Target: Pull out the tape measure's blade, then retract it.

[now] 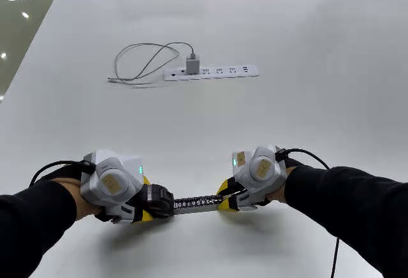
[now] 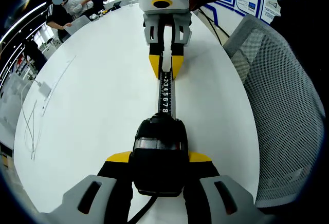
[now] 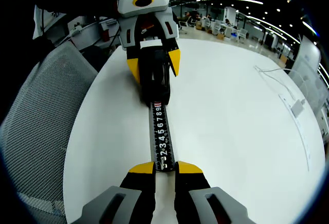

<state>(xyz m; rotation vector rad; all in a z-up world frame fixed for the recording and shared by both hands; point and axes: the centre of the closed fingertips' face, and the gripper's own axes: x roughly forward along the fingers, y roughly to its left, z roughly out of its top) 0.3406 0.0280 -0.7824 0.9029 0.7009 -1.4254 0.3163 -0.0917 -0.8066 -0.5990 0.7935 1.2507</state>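
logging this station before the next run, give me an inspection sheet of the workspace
surface: white table, plain
job's things: black tape measure; blade drawn out a short way, digits up to 9 showing
clutter: white power strip with a charger plugged in, far side
grippers: left gripper shut on the tape measure; right gripper shut on the blade's end
cables: white cable looped beside the power strip; black lead trailing from the right gripper
surroundings: grey mesh chair at the table's edge

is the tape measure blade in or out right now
Out, partly: a short numbered stretch of blade runs from the black case in the left gripper to the right gripper, shut on its tip.
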